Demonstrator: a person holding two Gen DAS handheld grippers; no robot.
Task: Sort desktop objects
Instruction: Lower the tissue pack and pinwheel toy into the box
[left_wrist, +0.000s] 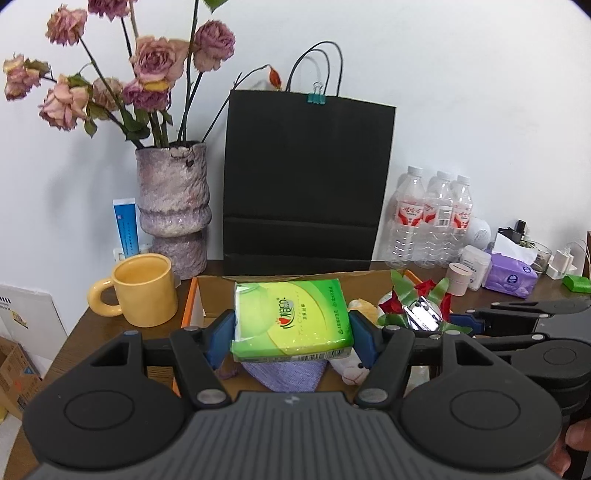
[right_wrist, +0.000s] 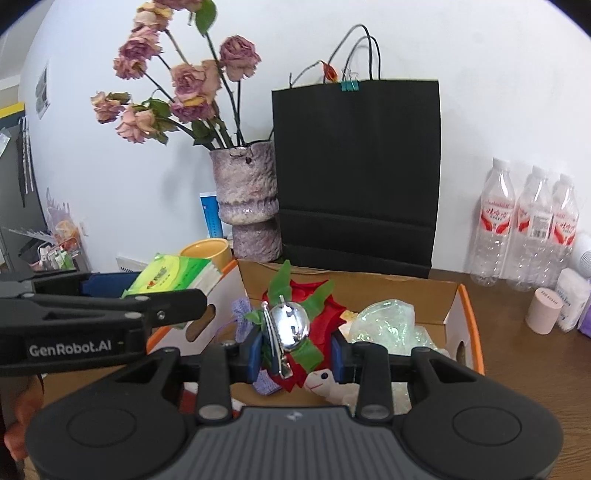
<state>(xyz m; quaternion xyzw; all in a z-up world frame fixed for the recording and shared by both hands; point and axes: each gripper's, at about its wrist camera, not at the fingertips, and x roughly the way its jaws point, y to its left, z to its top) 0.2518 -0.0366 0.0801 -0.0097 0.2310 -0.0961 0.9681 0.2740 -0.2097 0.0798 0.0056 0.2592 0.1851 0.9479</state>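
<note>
a soft, light green tissue pack (left_wrist: 291, 319) is being pinched across its short sides by the left gripper (left_wrist: 291, 334) above the cardboard box (left_wrist: 212, 295), while a slippery, fragile-looking silver bell bow (right_wrist: 291, 328) is being pinched by the right gripper (right_wrist: 297, 354).

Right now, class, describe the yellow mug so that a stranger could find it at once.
Start at the tall black paper bag against the wall, then move left to the mottled purple vase of dried roses. The yellow mug stands just in front of it, the only plain yellow cup with a thick ring handle.
</note>
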